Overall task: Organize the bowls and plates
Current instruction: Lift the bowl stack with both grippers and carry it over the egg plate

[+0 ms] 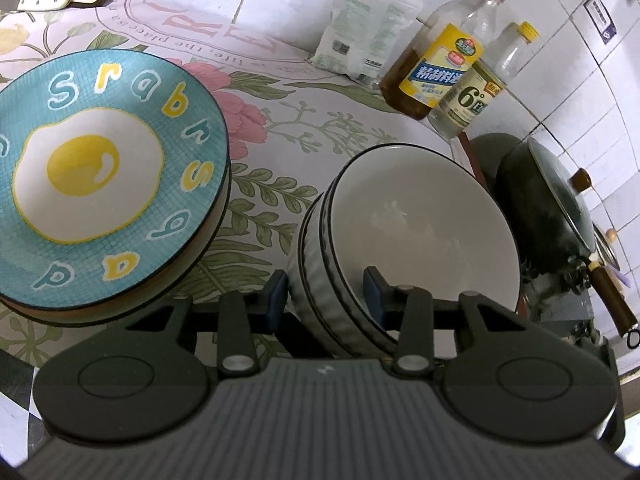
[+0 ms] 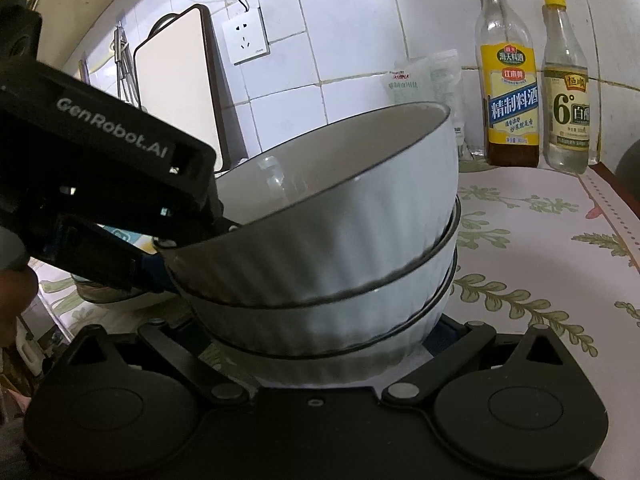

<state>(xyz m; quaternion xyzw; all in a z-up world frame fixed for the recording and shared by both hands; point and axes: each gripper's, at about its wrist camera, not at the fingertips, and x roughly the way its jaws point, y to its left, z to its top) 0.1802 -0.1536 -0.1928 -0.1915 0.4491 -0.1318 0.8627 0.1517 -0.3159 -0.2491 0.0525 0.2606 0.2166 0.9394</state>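
Note:
Three white ribbed bowls [image 1: 420,220] sit nested on the flowered cloth [image 1: 280,128]. My left gripper [image 1: 326,294] is shut on their near walls, one blue pad outside and one inside the top bowl. The right wrist view shows that gripper [image 2: 188,240] clamping the rim of the tilted top bowl [image 2: 340,220]. My right gripper [image 2: 316,332] straddles the lowest bowl [image 2: 320,364] with jaws wide. Its right pad touches the wall and its left pad is hidden. A blue plate with a fried-egg picture [image 1: 100,152] tops a low stack of plates at the left.
Two bottles [image 1: 436,68] [image 1: 468,100] and a white bag [image 1: 360,40] stand by the tiled wall. A dark lidded wok [image 1: 540,208] sits right of the bowls. A cutting board [image 2: 176,92] leans under a wall socket [image 2: 244,38]. A hand [image 2: 12,300] shows at the left edge.

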